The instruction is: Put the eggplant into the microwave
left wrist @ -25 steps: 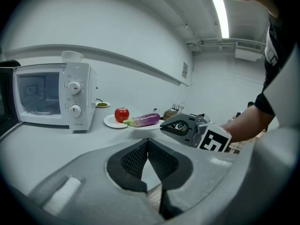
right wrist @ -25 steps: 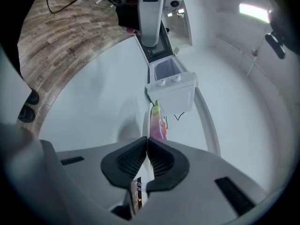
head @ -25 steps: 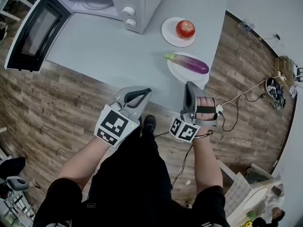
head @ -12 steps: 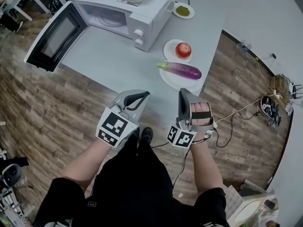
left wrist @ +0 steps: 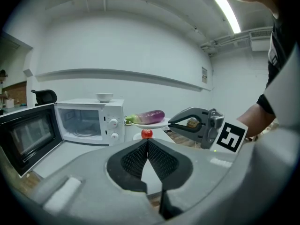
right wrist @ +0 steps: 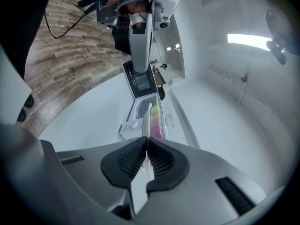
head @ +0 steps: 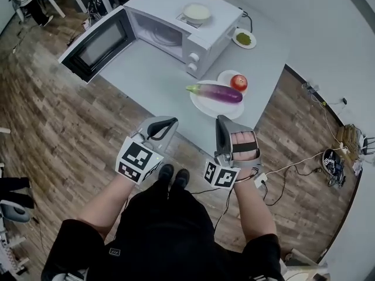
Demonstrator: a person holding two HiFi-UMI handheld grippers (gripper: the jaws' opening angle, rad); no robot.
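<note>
Both tools sit nearest, over the wood floor point(head: 64, 133) and short of the table point(head: 140, 69): the left hand-held gripper point(head: 169, 122) and the right hand-held gripper point(head: 221, 120). Each has its jaws pressed together w/ nothing btw them, as their own views show, so the eggplant hasn't been picked up and the task looks unstarted. The tips aim at the table side by side, prob. staged for a reach. Just past the near table edge the eggplant point(head: 215, 92) lies flat on a white plate point(head: 202, 106), green stem end toward the microwave and long axis roughly along that edge. That leaves its long sides exposed for a pinch across the width, and the right hand-held gripper is the closer one. The plate sits near the edge w/ little margin, so a shove could slide it off. Just beside it on the far right, a red fruit point(head: 238, 82) on its own small plate point(head: 225, 76) crowds that side, so coming in from the near side looks cleaner. Left of the plate, bare table runs to the microwave point(head: 202, 40), a clear lane. Its door point(head: 96, 45) is swung wide open to the left and seems to overhang the table's left edge. The cavity w/ its glass tray is exposed & looks empty. On top sits a bowl point(head: 197, 12) and behind is a small dish point(head: 243, 38) w/ sth green, both out of the path.
</note>
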